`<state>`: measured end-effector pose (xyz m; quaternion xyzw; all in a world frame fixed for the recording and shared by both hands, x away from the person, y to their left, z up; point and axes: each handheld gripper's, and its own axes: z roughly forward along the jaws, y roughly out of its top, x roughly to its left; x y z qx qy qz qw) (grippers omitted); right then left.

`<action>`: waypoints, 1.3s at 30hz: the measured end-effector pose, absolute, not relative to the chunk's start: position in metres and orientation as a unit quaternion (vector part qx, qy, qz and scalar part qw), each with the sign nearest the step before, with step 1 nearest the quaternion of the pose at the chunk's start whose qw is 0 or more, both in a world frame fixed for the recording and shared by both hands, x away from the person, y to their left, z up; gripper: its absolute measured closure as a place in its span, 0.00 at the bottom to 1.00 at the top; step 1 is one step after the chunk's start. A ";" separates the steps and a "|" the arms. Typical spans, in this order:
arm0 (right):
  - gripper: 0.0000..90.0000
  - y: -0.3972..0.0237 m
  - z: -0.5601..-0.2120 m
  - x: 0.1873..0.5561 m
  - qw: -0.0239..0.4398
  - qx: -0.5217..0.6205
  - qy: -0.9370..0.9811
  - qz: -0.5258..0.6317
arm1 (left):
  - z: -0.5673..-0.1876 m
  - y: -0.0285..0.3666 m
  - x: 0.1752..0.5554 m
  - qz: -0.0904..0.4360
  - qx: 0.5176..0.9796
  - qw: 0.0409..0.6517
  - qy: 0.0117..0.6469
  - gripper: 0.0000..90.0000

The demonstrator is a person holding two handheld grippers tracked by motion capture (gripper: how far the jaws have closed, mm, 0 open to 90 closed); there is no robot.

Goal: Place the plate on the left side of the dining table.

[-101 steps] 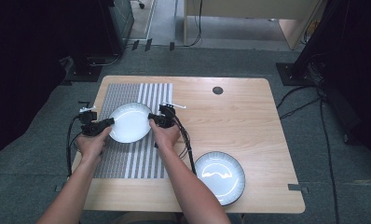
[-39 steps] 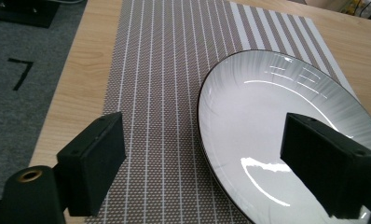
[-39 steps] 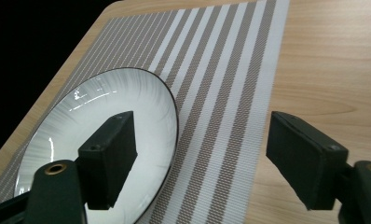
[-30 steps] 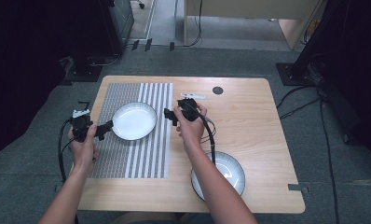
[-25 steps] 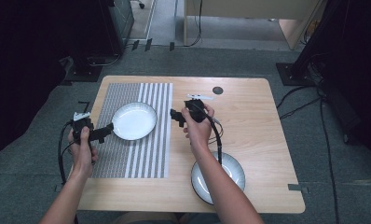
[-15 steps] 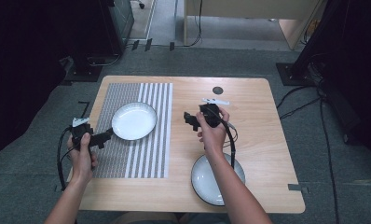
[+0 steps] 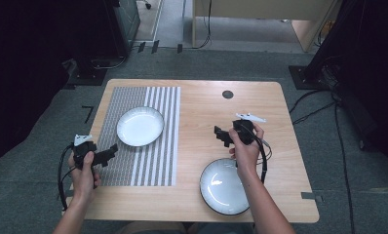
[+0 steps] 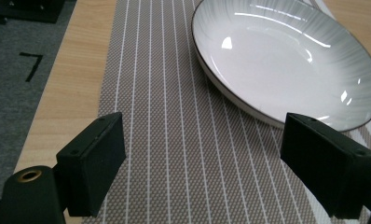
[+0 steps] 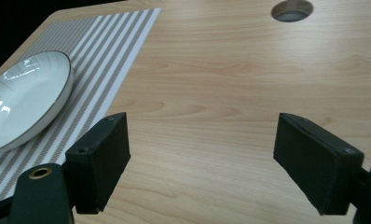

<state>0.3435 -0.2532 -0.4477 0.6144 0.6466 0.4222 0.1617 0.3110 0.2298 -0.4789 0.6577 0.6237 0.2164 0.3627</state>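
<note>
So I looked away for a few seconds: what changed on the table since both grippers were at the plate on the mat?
Both grippers let go of the plate on the mat. The left gripper drew back toward the person, off its near-left rim. The right gripper swung away to the right over bare table, beyond the second plate. Both stand open. The second plate stayed put; the first barely shifted.

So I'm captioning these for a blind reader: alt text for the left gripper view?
Two open black jaws frame a striped placemat, with nothing between them. A white plate with a dark rim rests on the mat just beyond, and the wooden table edge runs along the left.
</note>
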 end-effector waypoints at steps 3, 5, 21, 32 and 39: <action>0.21 -0.265 -0.451 0.334 0.167 0.616 0.644 0.422 | -0.481 0.233 0.304 0.218 0.656 0.363 0.625 0.15; 0.21 -0.271 -0.453 0.329 0.169 0.618 0.643 0.420 | -0.482 0.236 0.300 0.220 0.654 0.363 0.626 0.15; 0.21 -0.325 -0.471 0.287 0.200 0.633 0.631 0.402 | -0.494 0.246 0.271 0.230 0.658 0.354 0.624 0.15; 0.21 -0.358 -0.484 0.258 0.209 0.652 0.615 0.390 | -0.502 0.256 0.257 0.238 0.660 0.344 0.624 0.15; 0.21 -0.376 -0.489 0.242 0.222 0.657 0.612 0.379 | -0.507 0.262 0.250 0.247 0.658 0.335 0.628 0.15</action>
